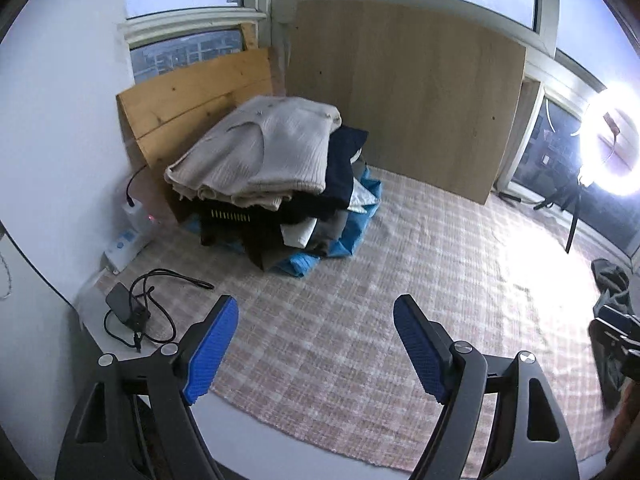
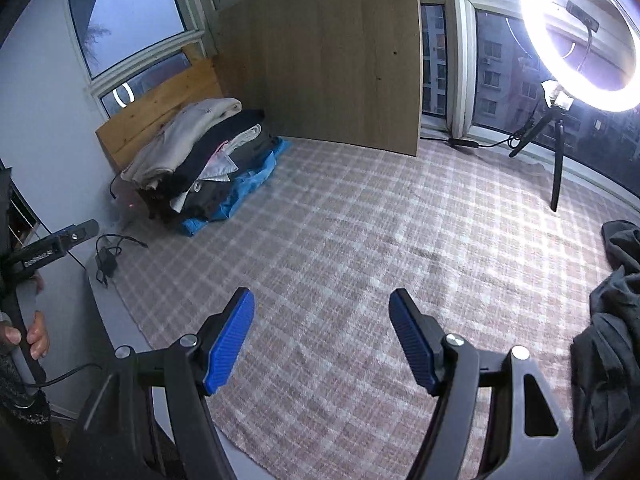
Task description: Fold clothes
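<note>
Both grippers, left (image 1: 316, 344) & right (image 2: 322, 340), were held wide, empty, over the pink-checked woven rug (image 2: 360, 216), w/ the crumpled dark grey garment (image 2: 612, 320) probably next; the folded-clothes stack (image 1: 280, 176) was parked aside.

One stack of folded clothes (image 1: 272, 176) sits at centre left, a cream sweater (image 1: 260, 148) on top. One loose dark garment (image 2: 612, 320) lies at the right edge. Two wooden boards (image 1: 400, 92) lean behind. One ring light (image 2: 580, 32) glows upper right. One charger with cable (image 1: 132, 312) lies lower left. One plaid rug (image 1: 360, 280).
</note>
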